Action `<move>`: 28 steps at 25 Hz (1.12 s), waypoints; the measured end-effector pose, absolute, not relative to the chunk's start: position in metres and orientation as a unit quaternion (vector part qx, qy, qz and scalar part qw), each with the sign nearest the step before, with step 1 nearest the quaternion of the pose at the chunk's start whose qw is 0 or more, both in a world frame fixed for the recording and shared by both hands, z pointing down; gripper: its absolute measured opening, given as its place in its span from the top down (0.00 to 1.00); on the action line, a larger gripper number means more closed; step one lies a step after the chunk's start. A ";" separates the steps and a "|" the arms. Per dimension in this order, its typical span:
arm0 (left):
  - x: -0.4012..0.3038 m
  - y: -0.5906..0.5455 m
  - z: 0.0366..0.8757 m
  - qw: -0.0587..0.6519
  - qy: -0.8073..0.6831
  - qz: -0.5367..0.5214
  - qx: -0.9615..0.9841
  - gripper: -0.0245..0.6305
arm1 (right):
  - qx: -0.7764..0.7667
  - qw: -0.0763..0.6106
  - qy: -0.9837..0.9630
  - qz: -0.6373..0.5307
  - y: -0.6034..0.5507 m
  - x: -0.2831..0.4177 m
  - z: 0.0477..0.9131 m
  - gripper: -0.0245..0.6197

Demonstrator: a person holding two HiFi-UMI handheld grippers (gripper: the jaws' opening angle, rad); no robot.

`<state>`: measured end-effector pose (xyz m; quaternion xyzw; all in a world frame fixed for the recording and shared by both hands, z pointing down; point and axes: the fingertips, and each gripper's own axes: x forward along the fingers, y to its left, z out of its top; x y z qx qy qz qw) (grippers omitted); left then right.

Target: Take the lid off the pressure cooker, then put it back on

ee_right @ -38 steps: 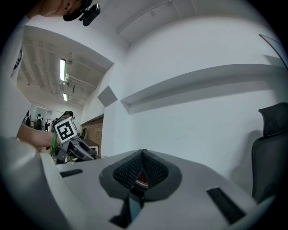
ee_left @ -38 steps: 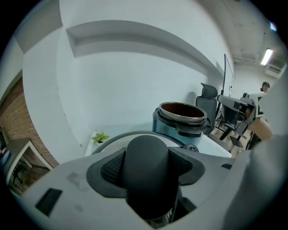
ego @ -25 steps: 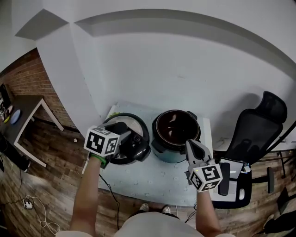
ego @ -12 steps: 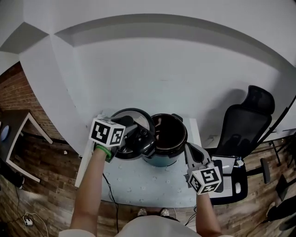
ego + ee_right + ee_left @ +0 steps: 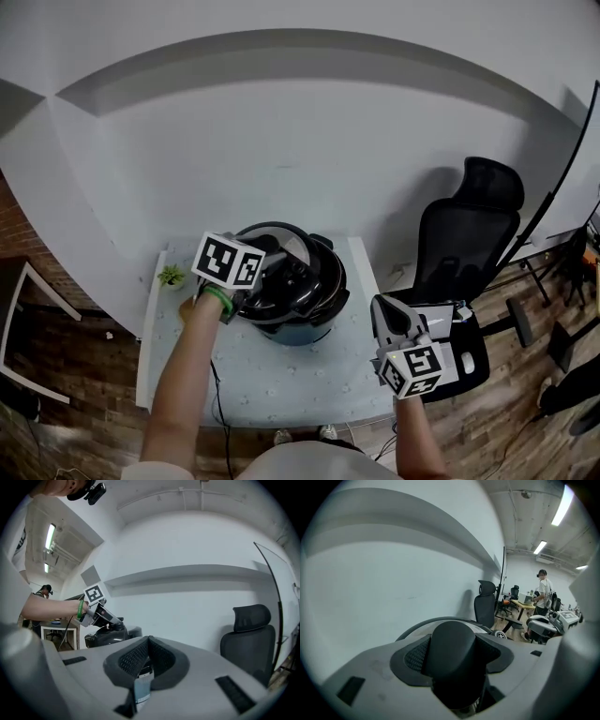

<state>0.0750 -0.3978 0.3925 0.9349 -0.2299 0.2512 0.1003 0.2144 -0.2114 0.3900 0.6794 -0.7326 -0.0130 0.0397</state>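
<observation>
- Clamped with the left claw on the black handle of the lid, pads pressing it from both sides.
- Carried just below that claw, over the cooker pot on the surface, and a little tilted.
- Closed on nothing at the right claw, pads together, with the pot well apart from it and off to its side.
- Probably heavy and stiff, to judge by the metal dome and thick rim.
- Best held at the middle handle, as now; likely too smooth and slippery on the dome.
- Probably to be lowered level, then turned to lock.
- Impossible to tell whether the rim touches the pot, since the lid and the left claw hide the joint.
- Nothing visible of the pot's inside or of its locking lugs.
</observation>
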 end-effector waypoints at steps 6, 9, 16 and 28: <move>0.110 -0.396 0.399 0.073 -0.178 0.283 0.940 0.54 | 0.704 0.042 -0.709 -0.007 -0.198 0.238 0.392 0.96; 0.119 -0.395 0.403 0.066 -0.161 0.292 0.940 0.54 | 0.712 0.044 -0.701 -0.004 -0.194 0.241 0.395 0.96; 0.136 -0.391 0.416 0.070 -0.129 0.306 0.941 0.54 | 0.723 0.046 -0.689 0.002 -0.188 0.250 0.400 0.96; 0.151 -0.387 0.435 0.065 -0.110 0.325 0.937 0.54 | 0.730 0.048 -0.682 0.010 -0.186 0.256 0.407 0.96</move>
